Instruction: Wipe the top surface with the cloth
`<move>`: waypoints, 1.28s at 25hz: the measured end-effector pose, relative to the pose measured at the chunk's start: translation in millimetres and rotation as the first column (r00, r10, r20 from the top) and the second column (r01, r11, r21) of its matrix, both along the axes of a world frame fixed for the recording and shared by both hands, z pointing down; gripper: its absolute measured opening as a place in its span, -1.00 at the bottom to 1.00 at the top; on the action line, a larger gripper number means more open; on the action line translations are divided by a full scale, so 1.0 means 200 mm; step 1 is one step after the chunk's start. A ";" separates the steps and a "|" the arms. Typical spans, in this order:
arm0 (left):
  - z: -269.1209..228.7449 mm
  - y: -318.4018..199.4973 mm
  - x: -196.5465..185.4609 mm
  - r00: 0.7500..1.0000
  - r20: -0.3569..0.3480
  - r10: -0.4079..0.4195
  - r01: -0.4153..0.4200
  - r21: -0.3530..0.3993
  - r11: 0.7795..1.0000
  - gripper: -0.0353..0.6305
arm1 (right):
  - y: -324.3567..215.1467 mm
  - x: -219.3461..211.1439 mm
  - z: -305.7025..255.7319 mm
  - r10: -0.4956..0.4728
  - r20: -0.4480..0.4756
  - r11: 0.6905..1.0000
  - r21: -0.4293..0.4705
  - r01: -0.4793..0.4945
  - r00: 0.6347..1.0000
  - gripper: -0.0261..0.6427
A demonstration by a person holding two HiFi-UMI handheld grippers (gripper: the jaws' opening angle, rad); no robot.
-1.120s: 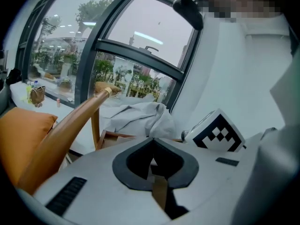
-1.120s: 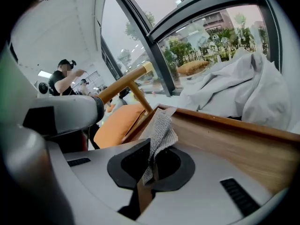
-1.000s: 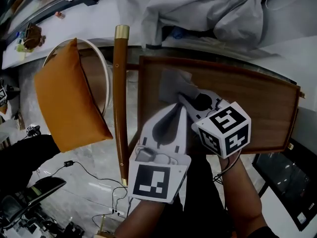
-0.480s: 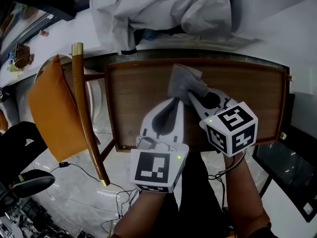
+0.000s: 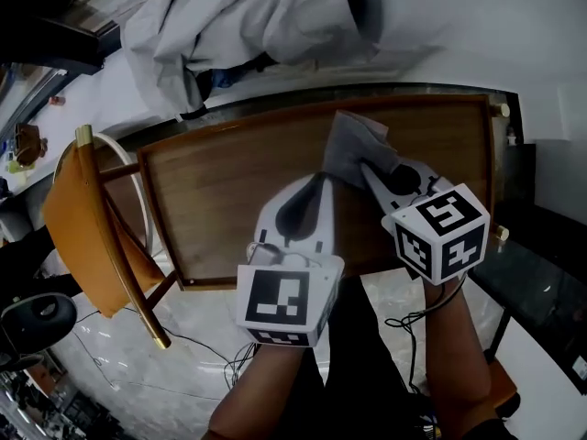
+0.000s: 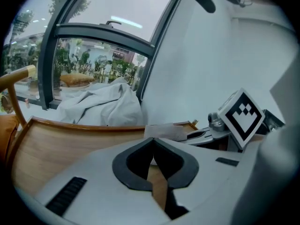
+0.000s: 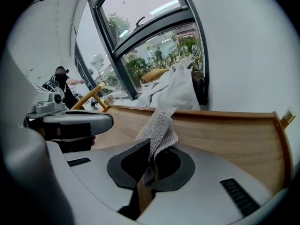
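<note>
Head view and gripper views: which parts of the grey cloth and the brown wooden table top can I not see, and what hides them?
Grey woven cloth: in the head view its near end lies under the right gripper; in the right gripper view it vanishes between the shut jaws.
Brown wooden table top: in the head view the left gripper and the right gripper cover its middle; any dirt is too small to see.

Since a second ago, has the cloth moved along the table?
Yes. The cloth, in the right gripper, went right along the table, from the end by the chair to past its middle.
</note>
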State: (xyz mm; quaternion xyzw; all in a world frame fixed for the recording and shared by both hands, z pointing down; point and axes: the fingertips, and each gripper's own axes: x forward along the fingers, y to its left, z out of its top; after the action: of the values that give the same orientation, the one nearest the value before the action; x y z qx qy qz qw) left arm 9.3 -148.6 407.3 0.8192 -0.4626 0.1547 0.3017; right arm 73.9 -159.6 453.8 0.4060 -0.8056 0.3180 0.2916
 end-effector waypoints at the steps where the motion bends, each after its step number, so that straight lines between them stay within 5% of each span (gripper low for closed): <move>1: 0.00 0.01 0.05 1.000 -0.001 0.013 -0.013 0.000 1.000 -0.86 | 0.00 0.05 0.00 0.011 -0.004 1.000 0.002 -0.011 1.000 -0.83; 15: 0.04 0.00 0.64 0.991 -0.027 0.128 -0.128 0.001 0.992 -0.86 | 0.00 0.71 0.02 0.150 -0.063 0.989 0.005 -0.150 0.987 -0.83; 32: 0.05 0.04 1.03 0.973 -0.072 0.220 -0.221 -0.012 0.975 -0.86 | 0.01 1.17 -0.06 0.295 -0.167 0.955 0.055 -0.290 0.941 -0.83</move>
State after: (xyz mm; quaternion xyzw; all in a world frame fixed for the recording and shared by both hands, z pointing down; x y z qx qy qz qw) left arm 216.2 -140.5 418.0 0.8673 -0.3562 0.1631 0.3071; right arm 307.5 -157.0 442.4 0.5515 -0.7127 0.3093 0.3038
